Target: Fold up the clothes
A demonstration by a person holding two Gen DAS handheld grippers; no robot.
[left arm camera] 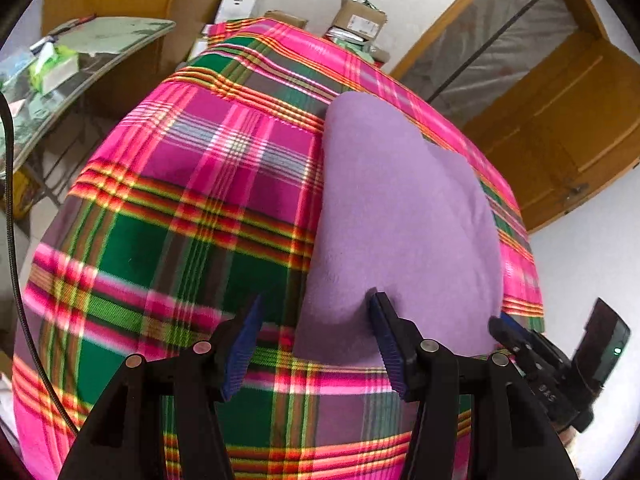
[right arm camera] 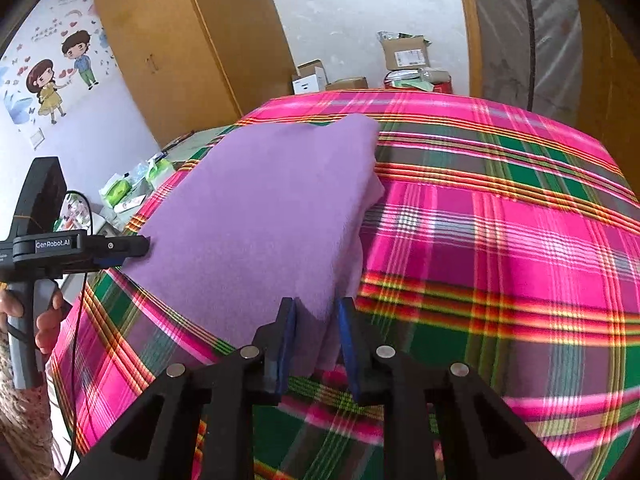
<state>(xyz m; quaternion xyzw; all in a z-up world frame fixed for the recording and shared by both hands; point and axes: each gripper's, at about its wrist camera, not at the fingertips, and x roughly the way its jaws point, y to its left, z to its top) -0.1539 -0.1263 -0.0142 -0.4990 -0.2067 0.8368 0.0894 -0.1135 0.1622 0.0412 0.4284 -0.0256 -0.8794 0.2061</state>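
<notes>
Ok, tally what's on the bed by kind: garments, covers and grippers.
Purple garment: 1
Plaid cover: 1
Grippers: 2, left gripper and right gripper
Total: 4

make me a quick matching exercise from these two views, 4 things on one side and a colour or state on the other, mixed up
Things:
1. folded garment
2. bed cover
3. left claw
4. cupboard

Colour or state:
A. brown wood
B. jaws wide apart over the garment's near edge
C. plain lilac
D. pink and green plaid

Pairs: 1-C, 2-D, 3-B, 4-A
</notes>
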